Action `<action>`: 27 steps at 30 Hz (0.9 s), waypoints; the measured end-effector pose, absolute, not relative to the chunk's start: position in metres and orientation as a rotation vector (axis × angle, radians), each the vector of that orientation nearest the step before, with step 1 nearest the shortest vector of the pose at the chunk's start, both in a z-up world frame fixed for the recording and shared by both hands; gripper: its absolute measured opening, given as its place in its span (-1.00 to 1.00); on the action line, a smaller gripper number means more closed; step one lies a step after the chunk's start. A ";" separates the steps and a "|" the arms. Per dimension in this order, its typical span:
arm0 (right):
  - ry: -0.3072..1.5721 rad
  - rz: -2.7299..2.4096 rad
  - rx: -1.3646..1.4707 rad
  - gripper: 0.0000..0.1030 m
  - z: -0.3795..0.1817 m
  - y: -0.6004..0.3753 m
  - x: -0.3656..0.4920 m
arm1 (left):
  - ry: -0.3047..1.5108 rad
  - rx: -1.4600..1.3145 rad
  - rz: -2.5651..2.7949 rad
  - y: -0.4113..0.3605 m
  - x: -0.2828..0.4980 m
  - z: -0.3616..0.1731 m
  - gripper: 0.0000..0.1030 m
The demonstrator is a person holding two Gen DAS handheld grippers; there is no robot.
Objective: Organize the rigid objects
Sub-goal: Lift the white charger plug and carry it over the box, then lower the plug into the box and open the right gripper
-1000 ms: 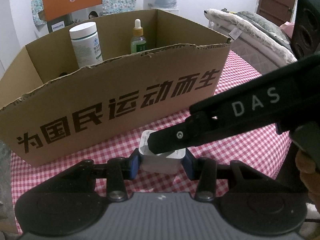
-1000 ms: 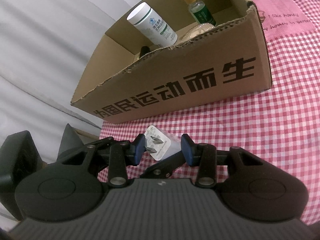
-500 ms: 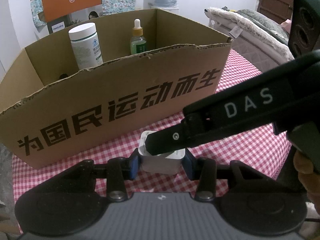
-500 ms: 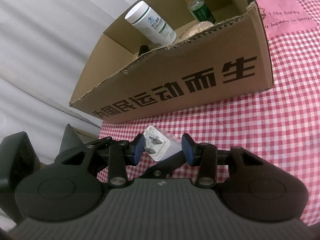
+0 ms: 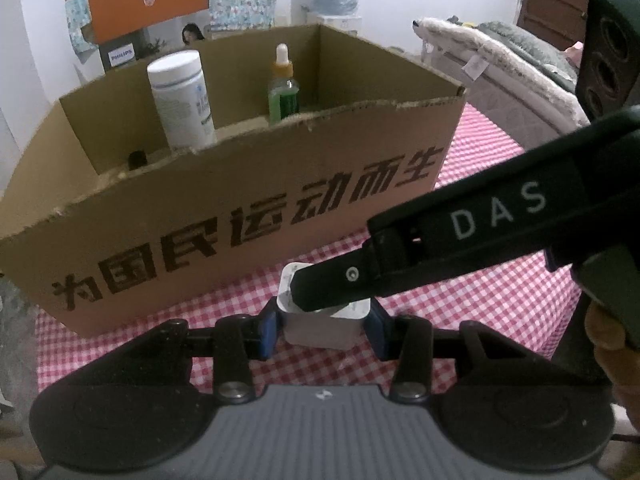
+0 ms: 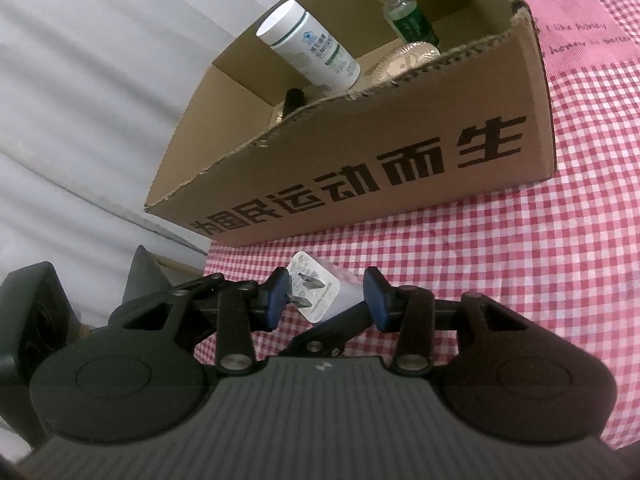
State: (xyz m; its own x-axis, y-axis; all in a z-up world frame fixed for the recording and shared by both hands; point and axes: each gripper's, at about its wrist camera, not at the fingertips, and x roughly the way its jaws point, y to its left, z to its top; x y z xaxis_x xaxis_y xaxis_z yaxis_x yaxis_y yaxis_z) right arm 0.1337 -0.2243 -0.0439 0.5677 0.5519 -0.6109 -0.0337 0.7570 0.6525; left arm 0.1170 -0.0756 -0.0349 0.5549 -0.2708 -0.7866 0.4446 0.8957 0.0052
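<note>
A white plug adapter [image 5: 316, 332] sits low over the red checked cloth in front of an open cardboard box [image 5: 240, 208]. My left gripper [image 5: 322, 330] is shut on its two sides with the blue pads. My right gripper [image 6: 326, 300] is shut on the same adapter [image 6: 320, 292]: one pad bears on the metal prongs, the other on the far end. One right gripper finger [image 5: 332, 284] lies across the adapter's top. Inside the box [image 6: 400, 140] stand a white pill bottle [image 6: 312, 48] and a green dropper bottle [image 6: 404, 16], with a ribbed gold disc [image 6: 404, 58] beside them.
The checked tablecloth [image 6: 520, 260] stretches to the right of the box. A small black item [image 6: 294, 100] lies in the box's left part. Bedding [image 5: 500, 60] lies beyond the table's right edge, and white fabric [image 6: 80, 80] hangs off the table's left edge.
</note>
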 end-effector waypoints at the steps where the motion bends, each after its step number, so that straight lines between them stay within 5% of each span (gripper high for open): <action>1: 0.907 0.375 0.631 -0.20 -0.040 -0.224 0.133 | 0.880 0.212 -0.428 -0.075 0.116 -0.031 -0.13; 20: 0.703 0.475 0.415 -0.17 0.085 -0.221 0.148 | 0.661 0.204 -0.430 -0.068 0.141 0.083 -0.15; 27: 0.817 0.499 0.320 -0.16 0.101 -0.233 0.215 | 0.814 0.102 -0.451 -0.072 0.212 0.073 -0.15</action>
